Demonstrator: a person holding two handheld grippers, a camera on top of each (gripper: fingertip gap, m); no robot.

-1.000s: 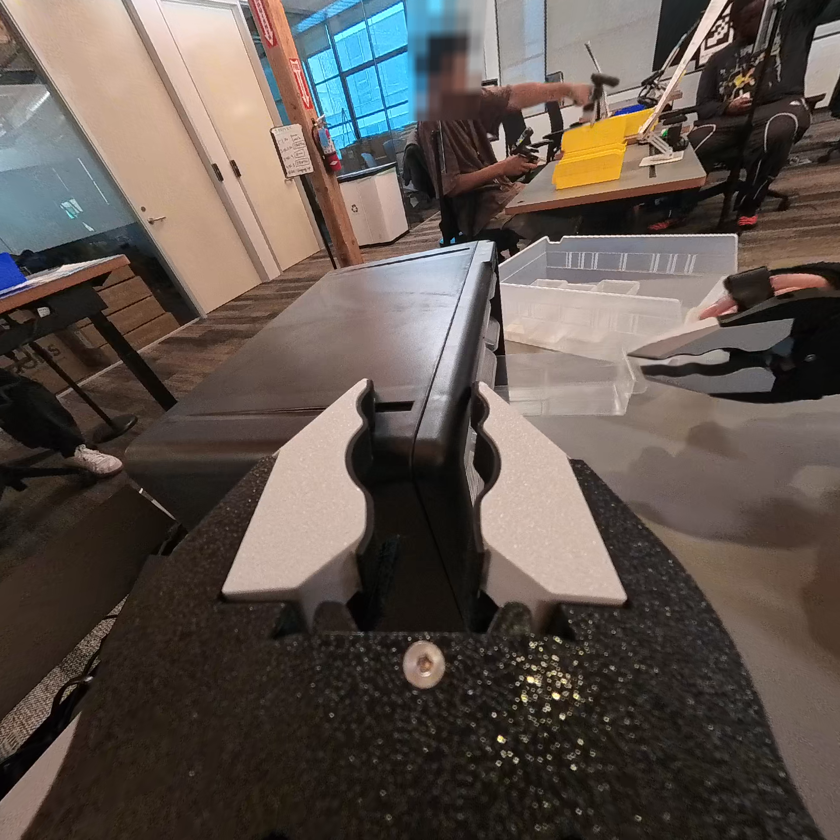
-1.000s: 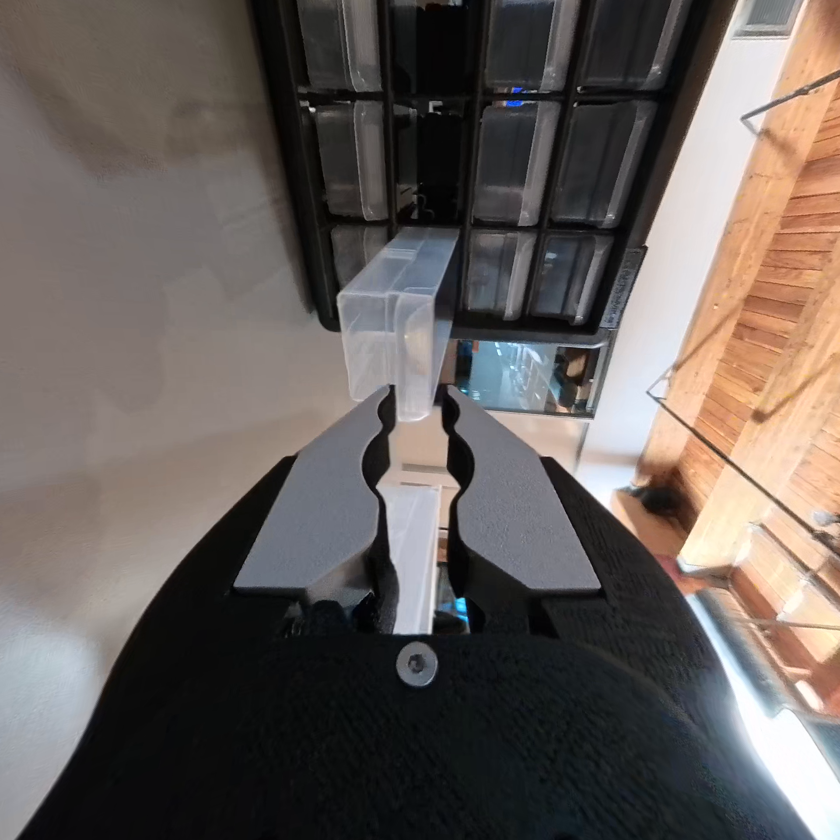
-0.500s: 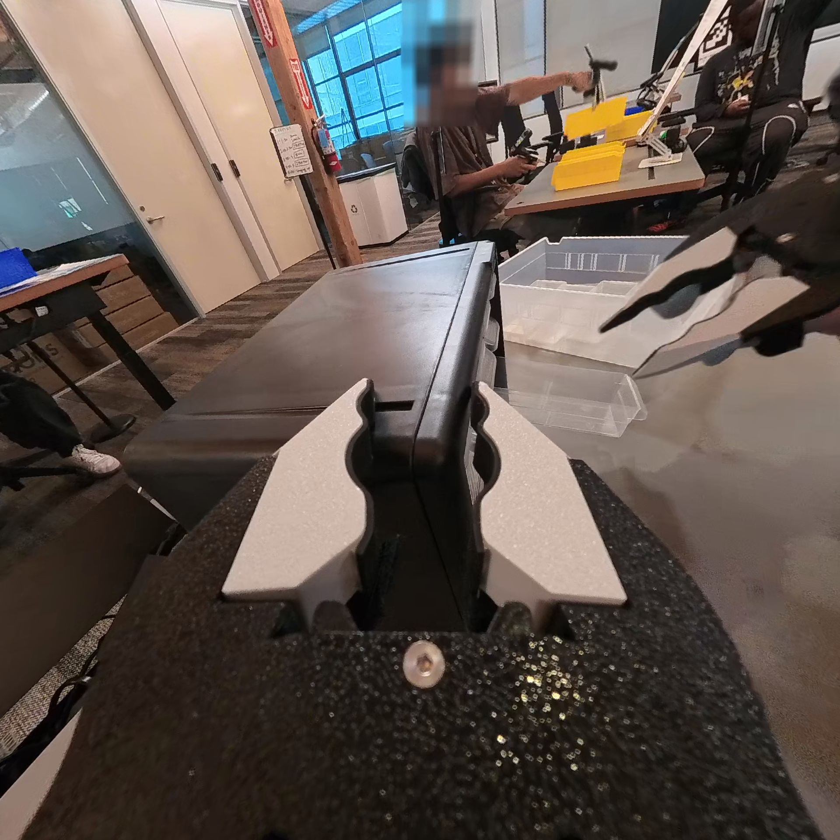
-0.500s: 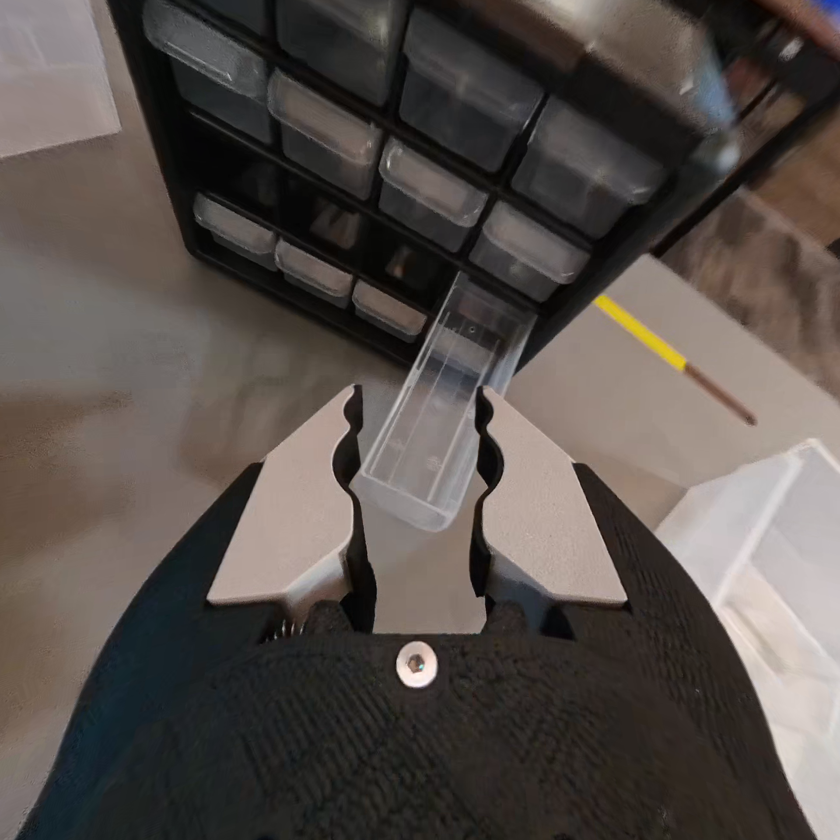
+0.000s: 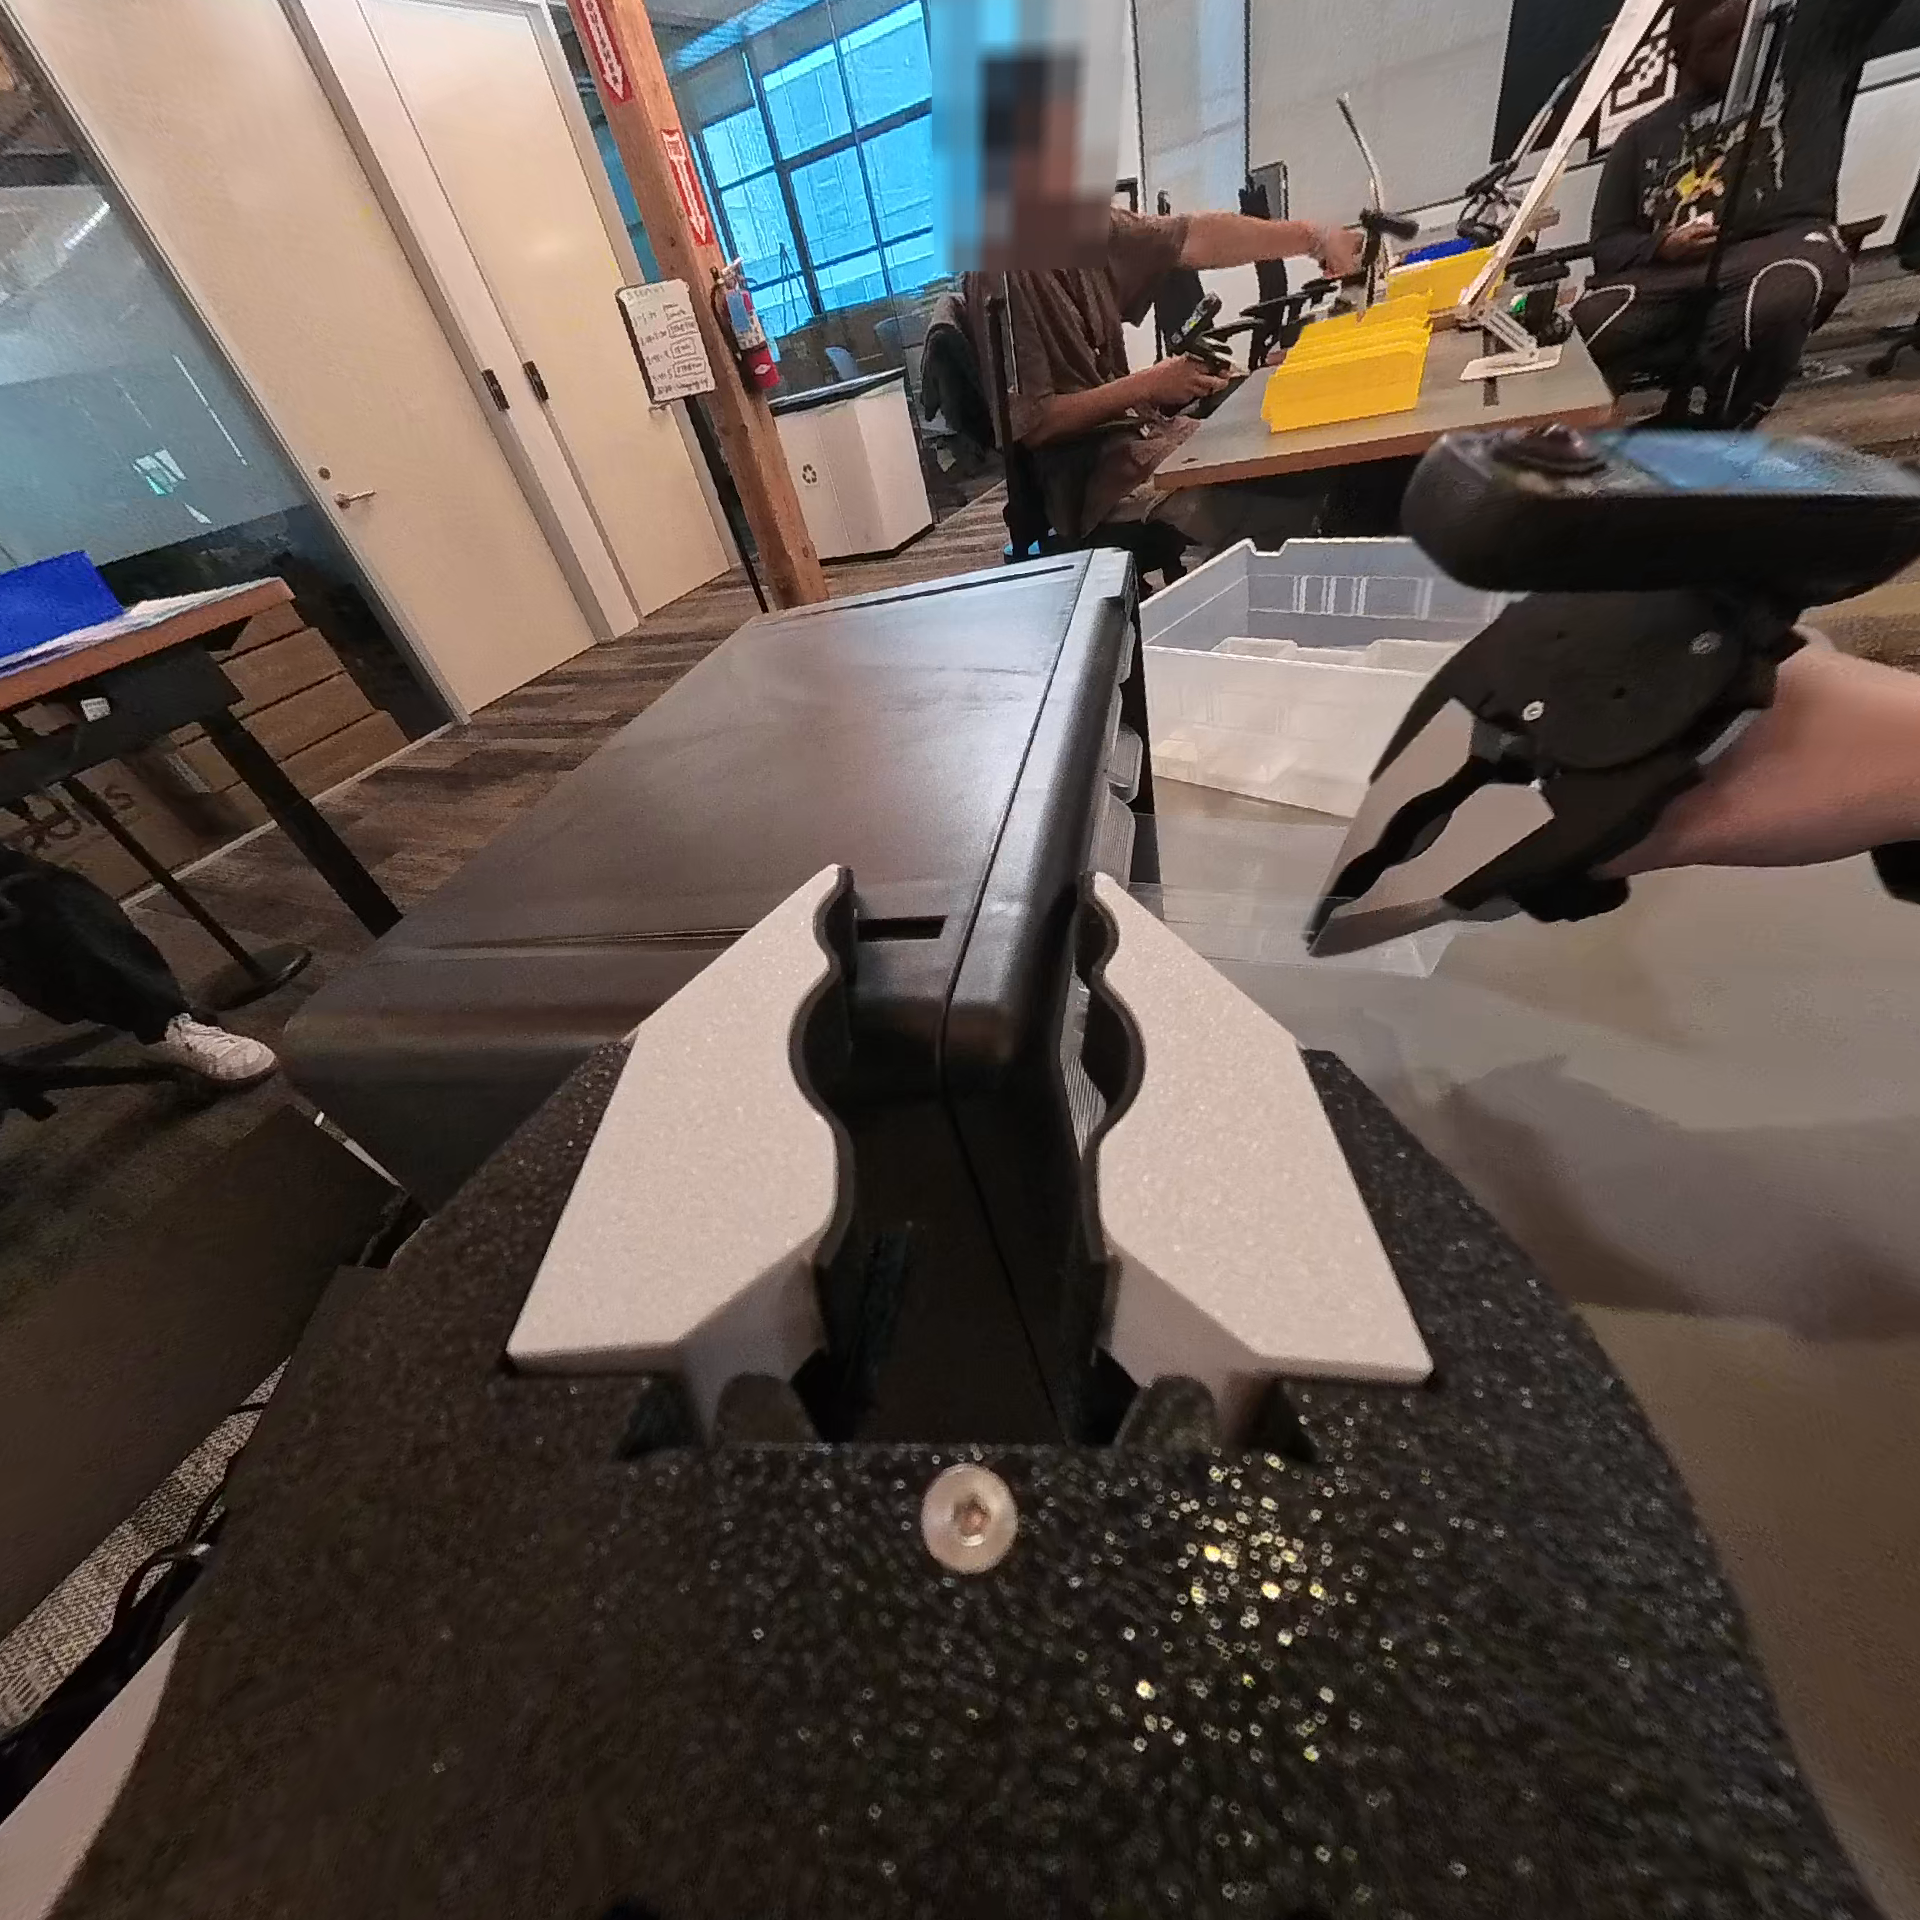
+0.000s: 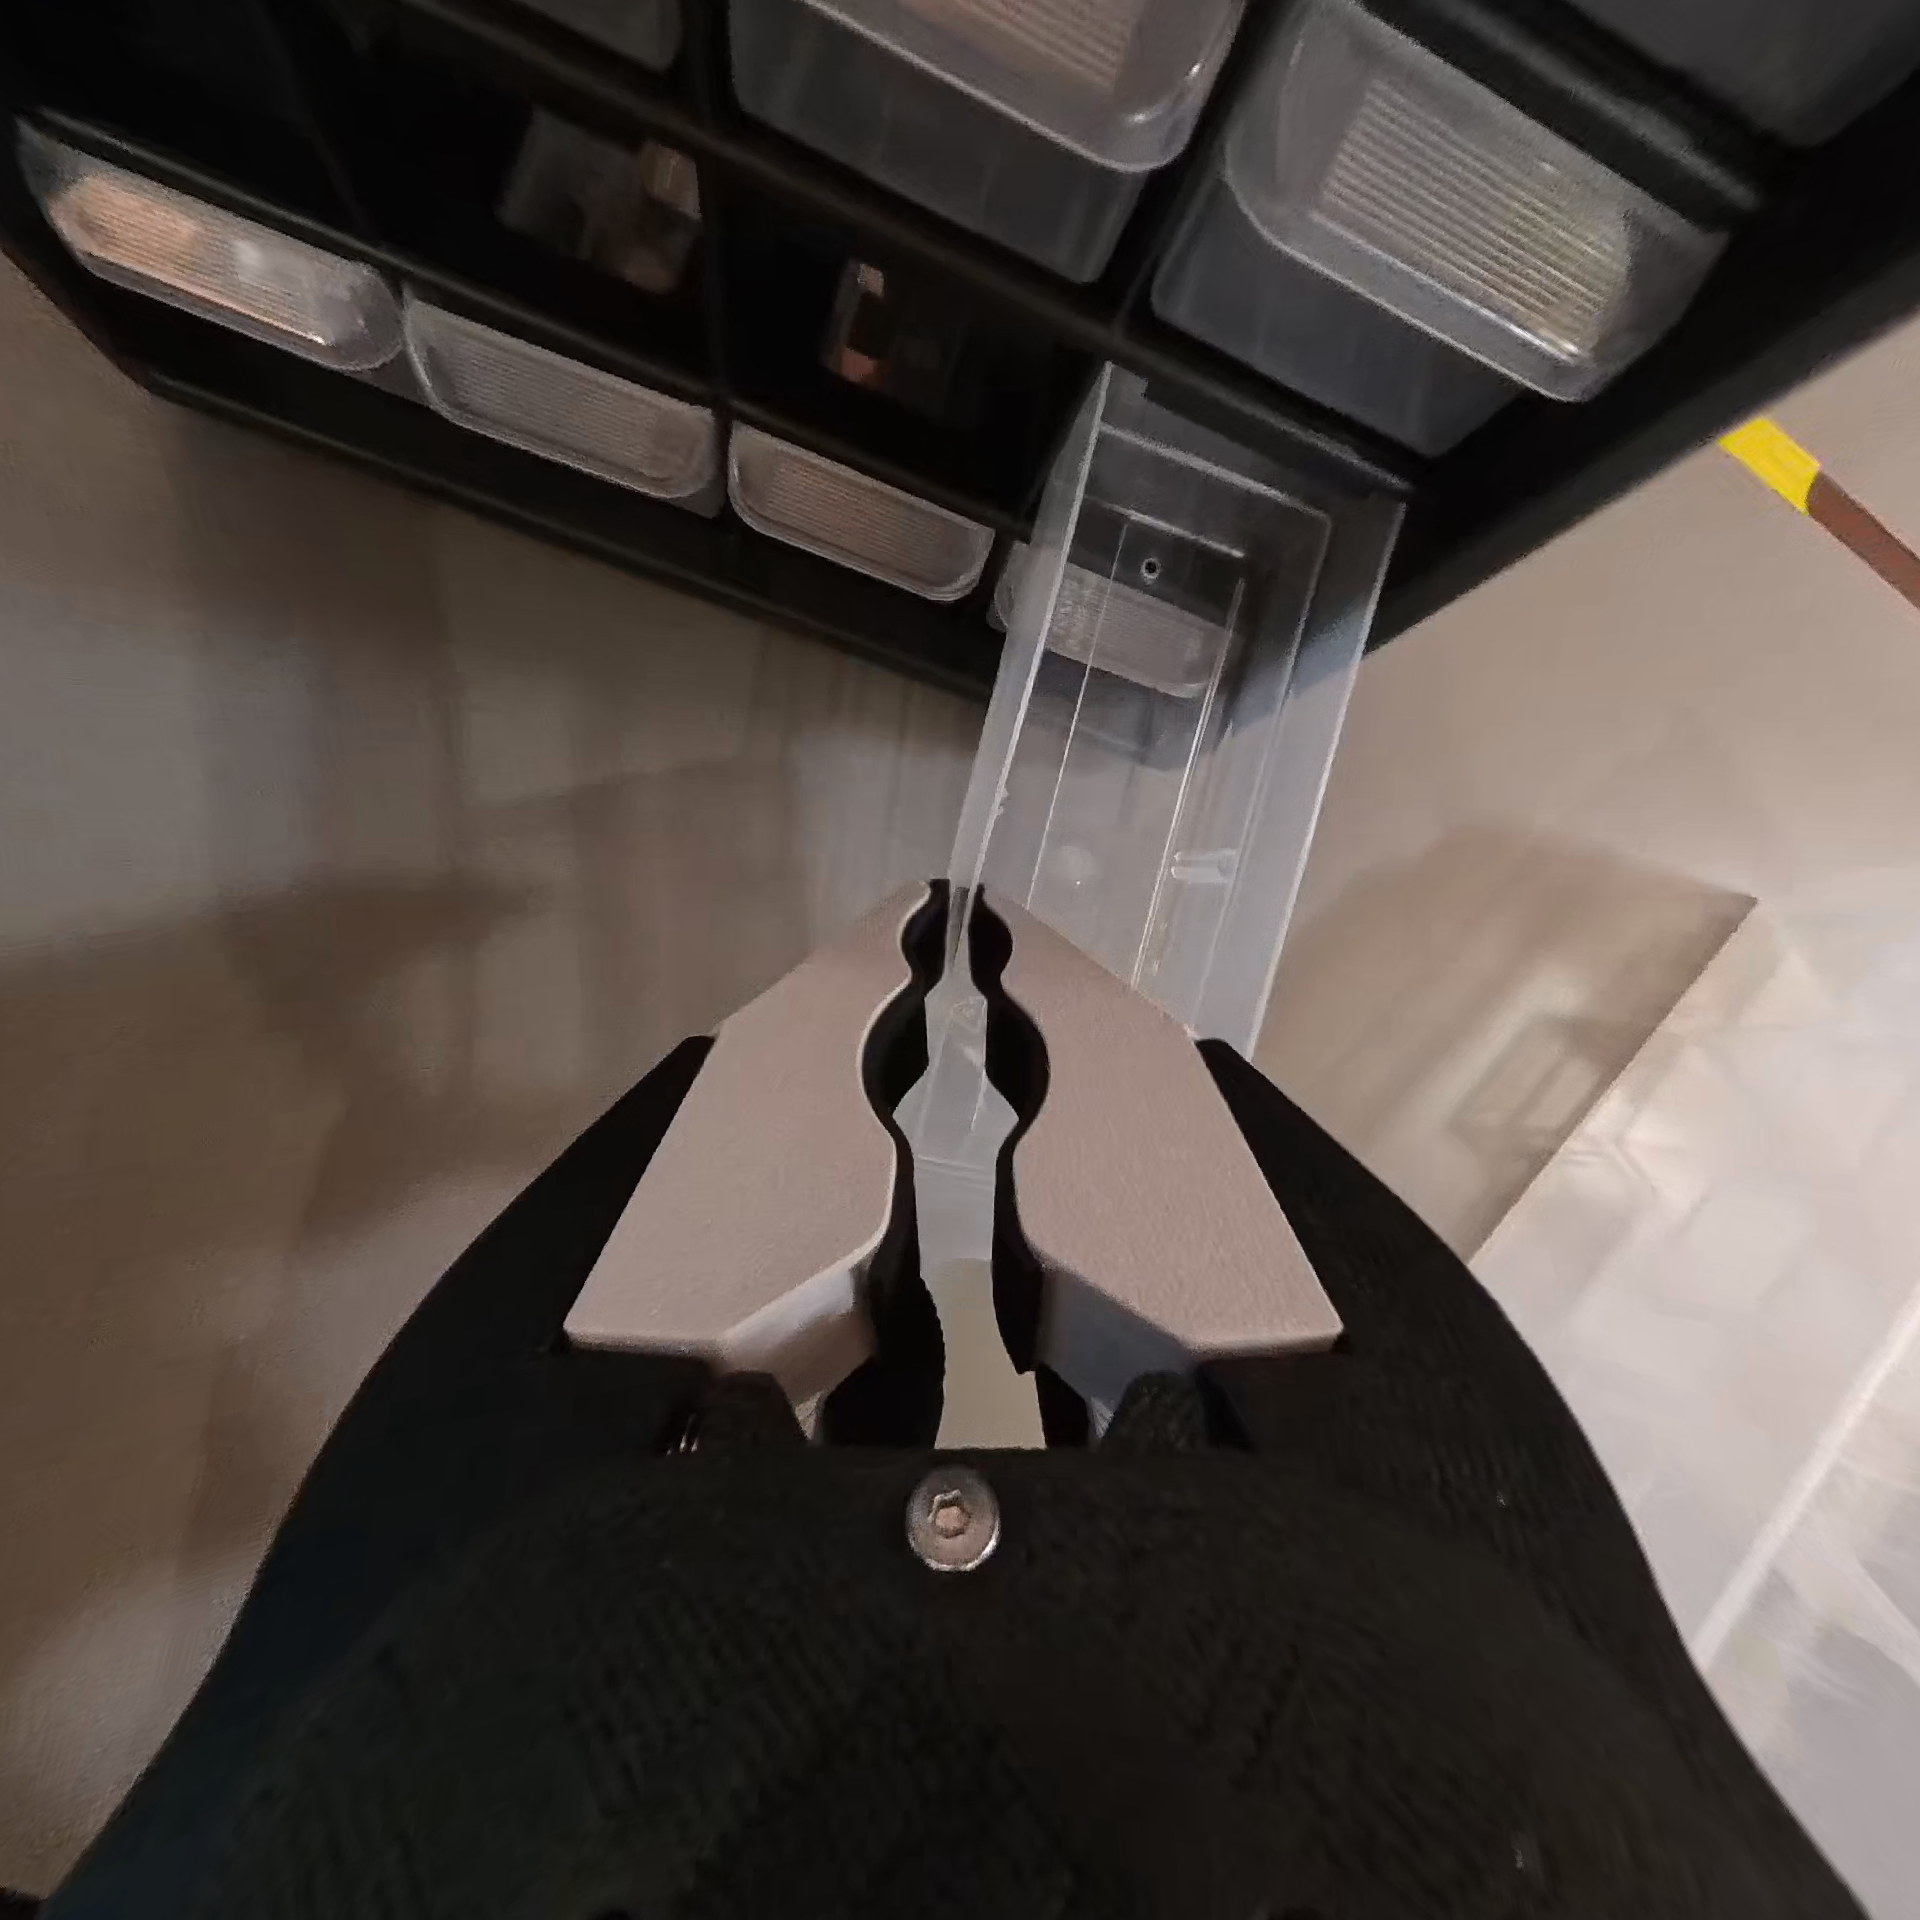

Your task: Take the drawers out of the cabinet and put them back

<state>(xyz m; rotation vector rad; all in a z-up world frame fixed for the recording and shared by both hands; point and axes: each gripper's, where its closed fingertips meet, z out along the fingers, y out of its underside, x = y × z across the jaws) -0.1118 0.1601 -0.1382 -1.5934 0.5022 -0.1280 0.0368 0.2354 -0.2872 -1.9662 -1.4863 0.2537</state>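
Note:
The black drawer cabinet [image 5: 810,748] stands on the grey table. My left gripper [image 5: 966,883] is shut on its top front edge. In the right wrist view the cabinet front [image 6: 1475,520] shows clear drawers and some empty dark slots [image 6: 862,312]. One clear drawer [image 6: 1164,790] is out, open side up, in front of the bottom right corner. My right gripper [image 6: 961,894] is shut on its left side wall. It also shows in the left wrist view [image 5: 1340,925], held by a hand, pointing down beside the cabinet front.
A large clear tray [image 5: 1299,644] sits on the table beyond the cabinet; it shows at the right of the right wrist view [image 6: 1662,1299]. People sit at a far table with yellow bins [image 5: 1351,364]. A wooden desk [image 5: 135,644] stands left.
My right gripper let go of the drawer's front, swung upright above it with jaws open, then came down and shut on the side wall. My left gripper has not moved.

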